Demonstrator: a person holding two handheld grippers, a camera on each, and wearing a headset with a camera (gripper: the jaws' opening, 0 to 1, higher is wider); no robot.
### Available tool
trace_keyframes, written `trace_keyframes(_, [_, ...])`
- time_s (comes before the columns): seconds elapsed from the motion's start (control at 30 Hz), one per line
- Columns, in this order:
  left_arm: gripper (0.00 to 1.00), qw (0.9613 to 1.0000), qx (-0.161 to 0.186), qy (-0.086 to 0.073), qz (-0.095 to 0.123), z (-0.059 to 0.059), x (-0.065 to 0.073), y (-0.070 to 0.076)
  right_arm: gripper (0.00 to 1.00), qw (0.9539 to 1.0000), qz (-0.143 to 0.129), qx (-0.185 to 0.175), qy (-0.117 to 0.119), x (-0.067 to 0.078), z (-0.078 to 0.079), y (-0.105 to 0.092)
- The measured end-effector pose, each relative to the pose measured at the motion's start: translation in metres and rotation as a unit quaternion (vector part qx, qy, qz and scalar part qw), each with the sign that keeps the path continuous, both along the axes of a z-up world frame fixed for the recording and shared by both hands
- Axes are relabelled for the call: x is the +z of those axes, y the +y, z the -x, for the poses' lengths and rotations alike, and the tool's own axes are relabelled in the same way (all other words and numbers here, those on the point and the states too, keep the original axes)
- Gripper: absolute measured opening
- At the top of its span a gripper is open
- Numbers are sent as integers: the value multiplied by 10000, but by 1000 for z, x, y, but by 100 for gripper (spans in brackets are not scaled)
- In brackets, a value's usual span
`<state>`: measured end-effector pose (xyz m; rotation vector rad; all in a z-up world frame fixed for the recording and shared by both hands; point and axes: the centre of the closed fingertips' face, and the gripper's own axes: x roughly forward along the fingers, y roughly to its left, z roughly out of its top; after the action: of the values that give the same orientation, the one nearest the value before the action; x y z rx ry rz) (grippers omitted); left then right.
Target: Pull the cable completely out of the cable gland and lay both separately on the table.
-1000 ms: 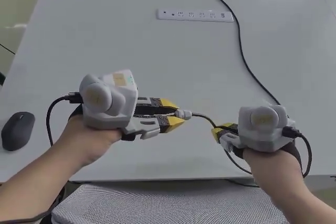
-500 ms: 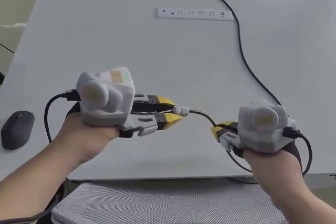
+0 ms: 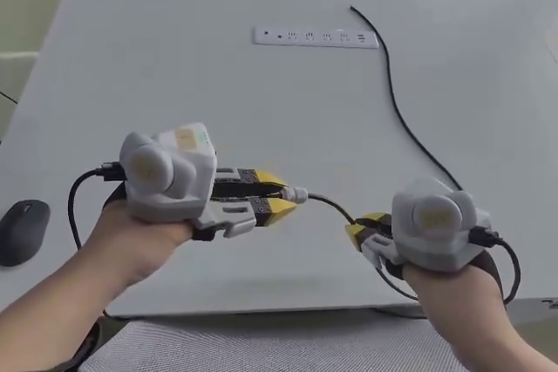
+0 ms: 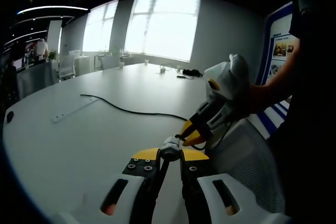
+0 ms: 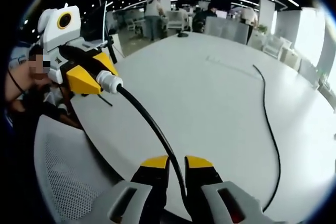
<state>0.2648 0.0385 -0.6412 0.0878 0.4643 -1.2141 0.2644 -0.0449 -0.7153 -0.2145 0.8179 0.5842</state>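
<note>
A: Head view, left gripper (image 3: 277, 199): yellow-tipped jaws clamped on the small white plastic cable gland (image 3: 295, 193), held above the front edge of the pale grey table (image 3: 261, 93).
B: Right gripper (image 3: 359, 231) is at 4 o'clock of the gland, jaws pinched on the thin black cable (image 3: 330, 205), which curves into the gland.
A: Step, I judge: pull-out. Cable not yet free.
B: Next: draw the grippers apart along the cable's line, then set each piece down separately.

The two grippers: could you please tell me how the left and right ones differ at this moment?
The left gripper is shut on the white cable gland; the right gripper is shut on the black cable. In the head view the left gripper sits higher than the right gripper. Both have yellow tips.
</note>
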Motion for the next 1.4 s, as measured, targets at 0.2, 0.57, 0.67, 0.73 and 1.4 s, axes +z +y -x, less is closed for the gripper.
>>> trace_keyframes(0.2, [15,10000,-13,2,-6,0,-1,1,17,9993,13,306,-202,20,1,9])
trace_keyframes(0.57, [15,10000,-19,31,3,4,-1,2,23,9857,452,1365,-876,59,-3,38])
trace_keyframes(0.67, [15,10000,-7,29,18,4,0,2,21,9812,572,1582,-944,59,-1,48])
trace_keyframes(0.73, [15,10000,-1,24,24,5,0,2,20,9762,658,1805,-1008,58,1,56])
trace_keyframes(1.4, [15,10000,-24,55,2,10,-2,1,1,9544,1012,2458,-1357,53,4,75])
